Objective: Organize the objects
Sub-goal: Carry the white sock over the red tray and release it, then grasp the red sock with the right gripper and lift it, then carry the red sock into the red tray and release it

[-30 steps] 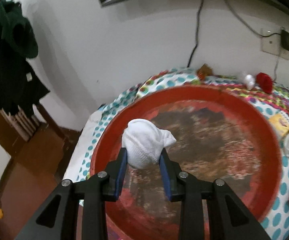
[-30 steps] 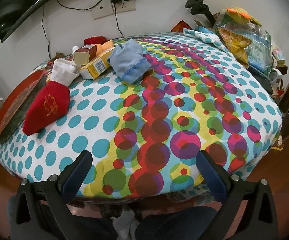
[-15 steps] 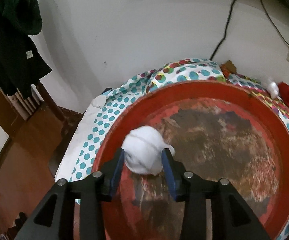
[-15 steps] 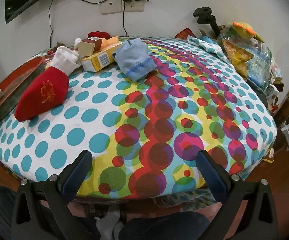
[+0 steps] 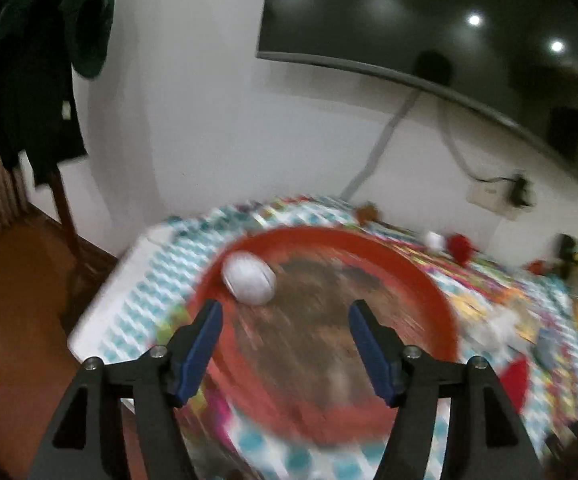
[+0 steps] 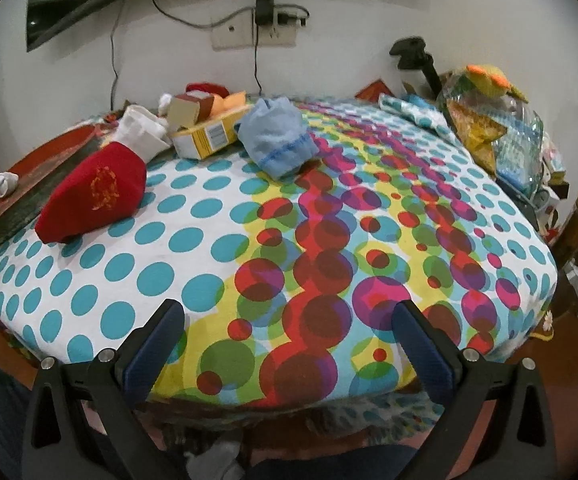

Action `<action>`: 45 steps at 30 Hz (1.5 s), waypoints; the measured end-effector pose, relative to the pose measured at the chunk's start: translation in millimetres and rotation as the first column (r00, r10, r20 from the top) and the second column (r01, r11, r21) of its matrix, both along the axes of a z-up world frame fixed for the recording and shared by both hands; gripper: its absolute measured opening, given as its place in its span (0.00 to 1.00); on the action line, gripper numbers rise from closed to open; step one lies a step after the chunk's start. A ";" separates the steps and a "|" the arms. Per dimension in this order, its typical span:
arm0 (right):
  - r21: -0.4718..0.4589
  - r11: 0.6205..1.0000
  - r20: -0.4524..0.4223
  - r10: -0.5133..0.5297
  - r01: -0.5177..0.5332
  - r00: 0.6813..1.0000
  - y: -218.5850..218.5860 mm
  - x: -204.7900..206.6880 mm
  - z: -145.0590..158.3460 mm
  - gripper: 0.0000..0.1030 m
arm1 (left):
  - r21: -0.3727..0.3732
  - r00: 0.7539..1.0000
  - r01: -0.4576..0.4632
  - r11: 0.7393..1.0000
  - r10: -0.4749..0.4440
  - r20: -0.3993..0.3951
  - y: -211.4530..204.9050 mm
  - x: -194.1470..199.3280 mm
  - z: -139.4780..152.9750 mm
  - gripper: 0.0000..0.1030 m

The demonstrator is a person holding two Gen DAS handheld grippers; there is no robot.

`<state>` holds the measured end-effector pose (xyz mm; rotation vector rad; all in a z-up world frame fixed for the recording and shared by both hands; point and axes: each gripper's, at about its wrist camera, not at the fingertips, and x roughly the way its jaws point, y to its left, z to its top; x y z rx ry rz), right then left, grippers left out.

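A rolled white sock [image 5: 249, 283] lies on the far left part of the round red tray [image 5: 429, 292]; it also shows in the right wrist view [image 6: 5, 184] on the tray [image 6: 37, 160]. My left gripper [image 5: 285, 316] is open and empty, raised above the tray's near side, apart from the sock. My right gripper [image 6: 289, 316] is open and empty over the near edge of the dotted tablecloth [image 6: 289, 220]. A red sock [image 6: 93, 196], a blue cloth bundle [image 6: 277, 140] and a yellow box [image 6: 205, 136] lie at the back of the table.
A white cloth [image 6: 141, 128] and a small brown box [image 6: 187, 110] sit by the yellow box. Plastic bags of goods [image 6: 497, 128] crowd the right edge. A dark screen [image 5: 449, 20] hangs on the wall. Dark clothes [image 5: 29, 60] hang at left.
My left gripper has opened and let go of the white sock, which now lies on the tray. The left gripper pulled back and up. The right gripper stayed open and shifted slightly.
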<state>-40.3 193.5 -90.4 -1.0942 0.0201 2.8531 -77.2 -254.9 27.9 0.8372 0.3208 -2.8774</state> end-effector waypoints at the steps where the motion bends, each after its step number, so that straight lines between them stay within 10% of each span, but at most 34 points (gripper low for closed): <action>1: 0.001 1.000 -0.008 -0.001 0.001 1.000 -0.4 0.9 -0.3 1.00 | 0.023 1.000 0.007 1.000 -0.007 0.003 5.4 16.1 -9.5 0.65; 6: -0.029 0.999 0.021 0.022 -0.022 1.000 -24.8 -10.8 20.7 1.00 | 0.151 0.999 -0.003 0.988 -0.004 0.044 28.4 75.0 -57.0 0.65; 9: 0.063 0.990 0.019 0.123 -0.124 0.992 -76.9 -28.4 31.1 1.00 | 0.127 0.998 0.037 0.991 -0.044 0.047 44.2 81.5 -65.7 0.65; 15: -0.113 0.977 0.019 0.182 -0.179 0.983 -139.6 -71.8 36.2 0.98 | 0.075 0.991 0.132 0.988 -0.130 -0.033 61.3 89.4 -55.8 0.65; 17: -0.111 0.984 0.072 0.146 -0.137 0.987 -150.4 -90.6 28.3 0.88 | 0.106 0.991 0.134 0.985 -0.132 -0.026 57.5 89.3 -59.0 0.65; 22: -0.155 0.987 0.119 0.060 -0.041 0.991 -141.8 -113.6 20.3 0.26 | 0.147 0.992 0.126 0.981 -0.125 -0.013 50.5 86.8 -62.5 0.65; 24: -0.182 0.981 0.113 0.091 -0.069 0.989 -138.6 -118.4 25.9 0.21 | 0.147 0.993 0.117 0.982 -0.118 -0.004 49.4 85.8 -64.1 0.65; 45: 0.015 0.938 -0.102 0.345 -0.346 0.933 -257.0 -160.4 158.6 0.20 | 0.140 0.999 0.041 0.989 -0.045 0.027 35.9 83.3 -67.2 0.65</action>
